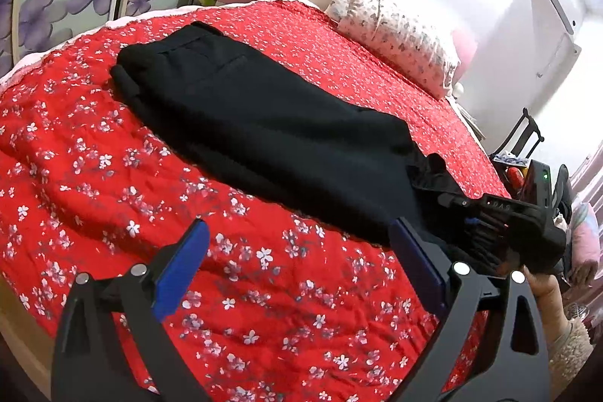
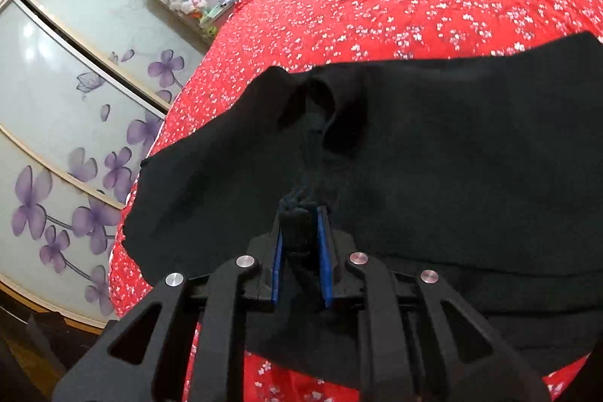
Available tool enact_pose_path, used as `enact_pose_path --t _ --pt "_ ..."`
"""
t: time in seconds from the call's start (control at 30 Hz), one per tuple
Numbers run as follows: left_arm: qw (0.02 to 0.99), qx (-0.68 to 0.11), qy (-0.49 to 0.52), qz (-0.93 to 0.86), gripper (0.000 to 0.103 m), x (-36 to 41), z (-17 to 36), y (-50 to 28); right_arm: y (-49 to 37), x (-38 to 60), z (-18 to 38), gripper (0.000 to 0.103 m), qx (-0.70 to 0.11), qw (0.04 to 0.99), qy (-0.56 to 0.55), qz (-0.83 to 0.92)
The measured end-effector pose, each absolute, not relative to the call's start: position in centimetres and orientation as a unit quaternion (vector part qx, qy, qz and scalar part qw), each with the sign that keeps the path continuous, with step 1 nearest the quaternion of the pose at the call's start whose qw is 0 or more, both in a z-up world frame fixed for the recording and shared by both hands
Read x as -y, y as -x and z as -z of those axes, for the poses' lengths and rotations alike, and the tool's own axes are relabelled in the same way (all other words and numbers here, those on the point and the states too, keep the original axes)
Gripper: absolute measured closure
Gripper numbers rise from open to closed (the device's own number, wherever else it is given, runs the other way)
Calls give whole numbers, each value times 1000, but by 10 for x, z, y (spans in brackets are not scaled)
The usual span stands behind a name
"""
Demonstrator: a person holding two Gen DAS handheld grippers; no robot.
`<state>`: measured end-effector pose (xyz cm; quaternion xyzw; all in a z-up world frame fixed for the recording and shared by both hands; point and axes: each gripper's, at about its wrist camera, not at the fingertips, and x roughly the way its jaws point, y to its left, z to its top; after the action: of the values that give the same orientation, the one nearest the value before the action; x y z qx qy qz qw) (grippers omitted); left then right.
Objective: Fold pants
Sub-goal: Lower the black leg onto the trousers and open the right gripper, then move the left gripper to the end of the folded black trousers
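Black pants (image 1: 256,123) lie lengthwise on the red flowered quilt (image 1: 94,176), waistband at the far left, leg ends at the near right. My left gripper (image 1: 297,236) hovers open over the quilt just in front of the pants, nothing between its blue pads (image 1: 181,270). In the left wrist view my right gripper (image 1: 433,172) bites into the leg end of the pants. The right wrist view shows that gripper (image 2: 301,213) shut on a bunched fold of the black pants (image 2: 433,176), which drape in front of it.
A flowered pillow (image 1: 395,32) lies at the head of the bed. Sliding wardrobe doors with purple flowers (image 2: 56,138) run along the far side. A person's hand (image 1: 542,292) holds the right gripper near cluttered items at the bed's right edge.
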<state>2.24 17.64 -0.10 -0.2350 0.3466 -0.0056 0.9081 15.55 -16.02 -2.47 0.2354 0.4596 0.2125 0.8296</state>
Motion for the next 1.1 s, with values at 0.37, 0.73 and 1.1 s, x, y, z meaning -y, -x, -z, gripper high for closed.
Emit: enact_pose_path --t 0.37,0.73,1.1 --pt "904 -353 243 0 7 -184 7 -22 -153 175 -4 41 -405 842 -244 -260" --pt "910 -349 225 -8 6 -190 -6 -16 -233 174 35 32 -472 788 -334 -213" --pt "892 -370 257 -2 2 -191 1 -30 -192 169 33 26 -492 765 -295 -292"
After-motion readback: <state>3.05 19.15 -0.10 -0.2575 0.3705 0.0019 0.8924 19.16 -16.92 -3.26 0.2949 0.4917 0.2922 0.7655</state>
